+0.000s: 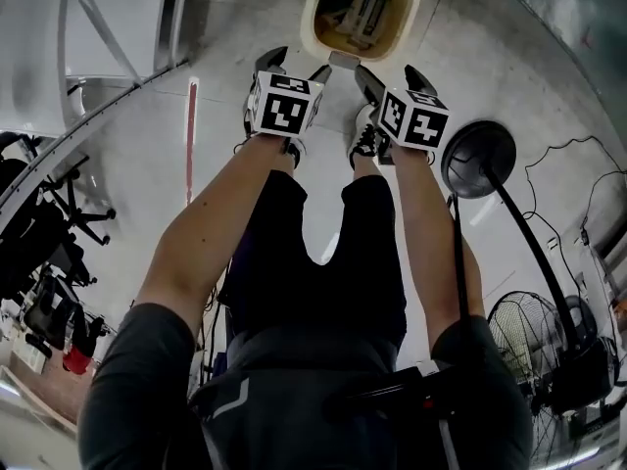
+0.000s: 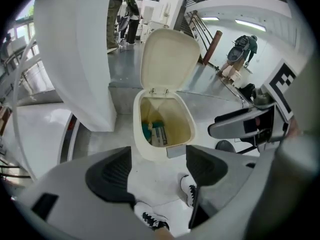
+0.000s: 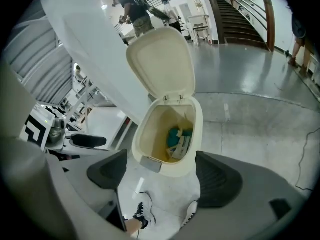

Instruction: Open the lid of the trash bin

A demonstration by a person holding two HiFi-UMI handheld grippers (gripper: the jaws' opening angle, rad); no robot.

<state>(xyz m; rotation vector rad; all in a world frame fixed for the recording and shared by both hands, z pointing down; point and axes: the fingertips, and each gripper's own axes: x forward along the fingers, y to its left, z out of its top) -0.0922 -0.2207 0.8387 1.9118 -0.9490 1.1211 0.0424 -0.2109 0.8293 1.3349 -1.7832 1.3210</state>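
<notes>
Top centre of the head view, the trash bin point(image 1: 360, 13) stands open, its lid point(image 2: 170, 59) upright. Left hand-held gripper point(image 1: 296, 67) and right hand-held gripper point(image 1: 390, 76) gape wide, empty. Lid seems light, stiff plastic; grip its front lip.

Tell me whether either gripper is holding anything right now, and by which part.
Nothing is held. The left gripper and right gripper are both open with nothing between their fingers; the lid of the trash bin stands open, untouched.
</notes>
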